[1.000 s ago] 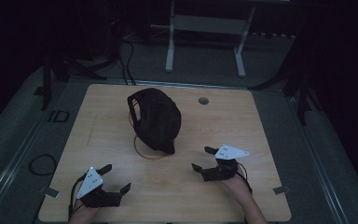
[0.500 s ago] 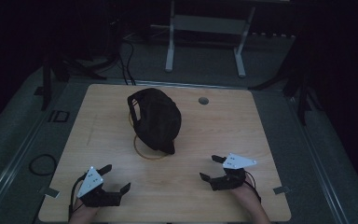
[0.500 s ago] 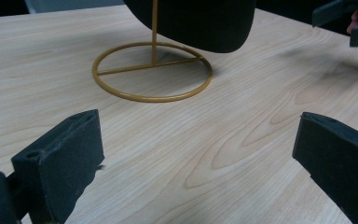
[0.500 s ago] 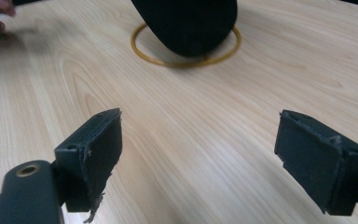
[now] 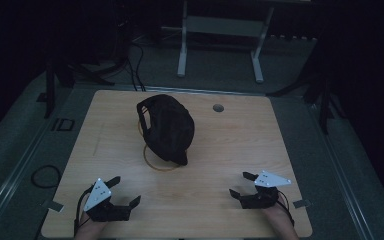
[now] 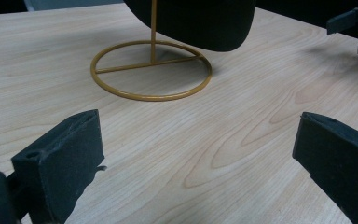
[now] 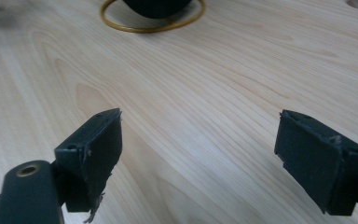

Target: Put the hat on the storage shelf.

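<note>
Both claws spread and empty, the left gripper and right gripper wait near the table's front edge — likely before reaching forward to the black cap on its gold stand.

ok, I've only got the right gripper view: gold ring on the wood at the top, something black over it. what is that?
Observer: A black fabric cap sitting on a gold wire stand. The ring you see is the stand's base.
Operator: where's the left tool?
Observer: The left tool is at the near left corner of the light wooden table, jaws open and holding nothing.
Operator: is it touching the stand?
Observer: No. In the left gripper view, bare wood lies between its jaws and the ring.
</note>
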